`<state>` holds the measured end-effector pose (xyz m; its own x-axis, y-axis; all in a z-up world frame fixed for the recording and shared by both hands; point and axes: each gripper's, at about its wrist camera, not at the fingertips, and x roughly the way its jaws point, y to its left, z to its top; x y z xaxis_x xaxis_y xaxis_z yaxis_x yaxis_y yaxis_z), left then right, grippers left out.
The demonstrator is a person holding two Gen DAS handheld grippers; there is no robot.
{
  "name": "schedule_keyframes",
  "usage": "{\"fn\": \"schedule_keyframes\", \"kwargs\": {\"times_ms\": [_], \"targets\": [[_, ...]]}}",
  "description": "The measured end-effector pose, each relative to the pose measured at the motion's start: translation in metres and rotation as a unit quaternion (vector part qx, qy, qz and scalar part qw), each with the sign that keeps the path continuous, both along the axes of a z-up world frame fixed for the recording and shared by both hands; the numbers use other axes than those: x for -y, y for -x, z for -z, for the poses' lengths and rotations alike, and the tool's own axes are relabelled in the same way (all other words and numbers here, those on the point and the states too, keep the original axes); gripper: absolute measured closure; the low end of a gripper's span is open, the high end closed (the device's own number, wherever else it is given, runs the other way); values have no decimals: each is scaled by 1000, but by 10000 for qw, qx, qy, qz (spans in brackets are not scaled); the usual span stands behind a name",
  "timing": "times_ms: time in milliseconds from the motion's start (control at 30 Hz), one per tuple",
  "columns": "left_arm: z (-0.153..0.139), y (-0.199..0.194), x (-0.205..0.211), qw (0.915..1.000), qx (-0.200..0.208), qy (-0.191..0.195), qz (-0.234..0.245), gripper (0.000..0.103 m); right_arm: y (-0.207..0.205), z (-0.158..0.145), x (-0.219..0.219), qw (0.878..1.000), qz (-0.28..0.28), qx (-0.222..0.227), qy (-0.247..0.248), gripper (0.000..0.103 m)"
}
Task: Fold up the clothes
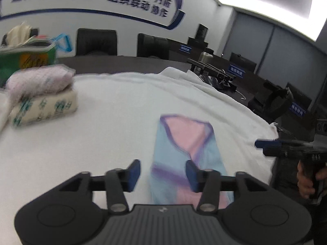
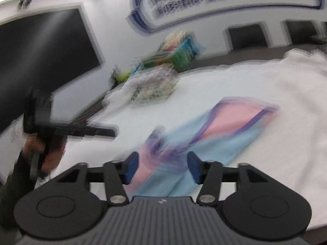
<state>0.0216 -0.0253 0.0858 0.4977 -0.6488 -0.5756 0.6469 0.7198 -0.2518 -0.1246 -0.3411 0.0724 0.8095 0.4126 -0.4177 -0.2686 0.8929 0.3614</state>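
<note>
A: How much room near the edges?
B: White cloth lies bare around the garment; 2 folded stacks sit far left.
A: Grippers?
B: Left gripper and right gripper both gape, holding nothing.
A: The garment?
B: Folded narrow, blue, pink, purple trim, mid-cloth.

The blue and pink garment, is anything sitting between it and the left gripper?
Nothing visible does. The left gripper is open right over the near end of the blue and pink garment; the folded stack sits well off to the left.
</note>
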Motion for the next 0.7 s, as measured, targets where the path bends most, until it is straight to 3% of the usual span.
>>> {"fn": "schedule_keyframes", "kwargs": {"times_ms": [133,267,300,333,400,433,500,533,600,700], "targets": [[17,-75,70,9987,-253,-299,335,55,-72,20,46,9937,1049,-380,99,38],[45,-120,121,9972,-404,-573,257,58,-132,51,69,9864,1312,-991,-86,39],[51,-125,128,9967,-431,-616,297,59,-142,57,72,9852,1337,-1068,-133,44],[55,-124,132,9964,-386,-646,392,65,-152,63,75,9839,1361,-1144,-180,53],[63,-122,140,9954,-295,-706,580,68,-162,67,67,9854,1269,-1133,-37,75],[66,-121,143,9948,-222,-743,661,69,-166,68,62,9864,1209,-1112,57,95],[69,-116,145,9939,-14,-823,741,95,-174,66,49,9900,955,-1002,285,98],[70,-116,143,9943,-52,-794,714,100,-179,64,41,9911,827,-945,446,99],[69,-121,136,9964,-147,-636,547,101,-193,56,24,9920,606,-814,757,99],[59,-127,115,9991,103,-403,-105,102,-215,39,5,9922,363,-561,1049,100]]}}
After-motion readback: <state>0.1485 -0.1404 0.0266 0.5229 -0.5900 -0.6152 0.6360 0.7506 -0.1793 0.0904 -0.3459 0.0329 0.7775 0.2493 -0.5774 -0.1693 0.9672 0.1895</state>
